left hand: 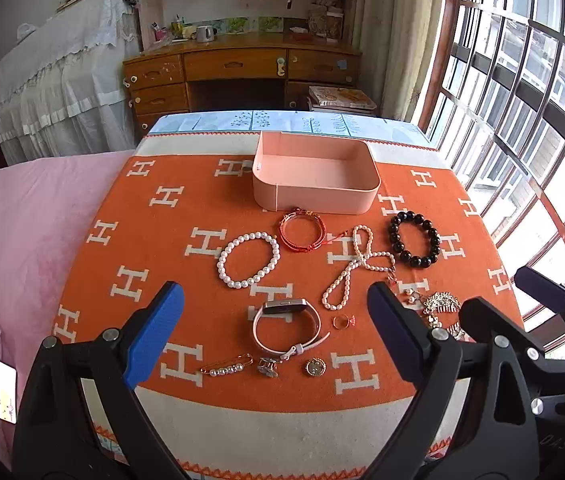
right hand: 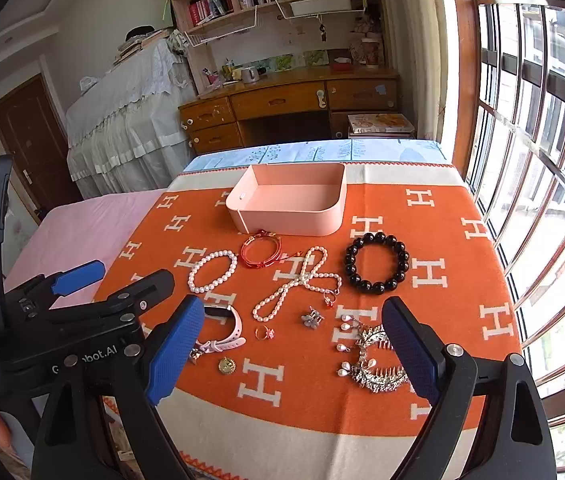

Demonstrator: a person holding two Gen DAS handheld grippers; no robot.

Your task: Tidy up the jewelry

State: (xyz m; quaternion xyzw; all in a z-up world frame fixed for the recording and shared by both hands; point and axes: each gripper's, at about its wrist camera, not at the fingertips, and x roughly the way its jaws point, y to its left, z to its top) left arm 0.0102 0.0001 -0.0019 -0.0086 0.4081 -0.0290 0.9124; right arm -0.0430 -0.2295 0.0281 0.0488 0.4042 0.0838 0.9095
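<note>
A tray (left hand: 316, 184) sits at the far middle of the blanket (left hand: 162, 248). Before it lie, left to right, a pearl bracelet (left hand: 248, 260), a cord bracelet (left hand: 302, 230), a pearl necklace (left hand: 356, 268) and a bead bracelet (left hand: 415, 244). Nearer lies a watch (left hand: 288, 326), a ring (left hand: 342, 321) just right of it.

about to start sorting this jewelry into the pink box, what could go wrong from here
1. The long pearl necklace lies in crossed loops and may snag the ring at its end when lifted.
2. The red cord bracelet sits close against the pink box; a tool reaching there could nudge the box.
3. The small pearl drops beside the silver comb may slip from wide pads.
</note>
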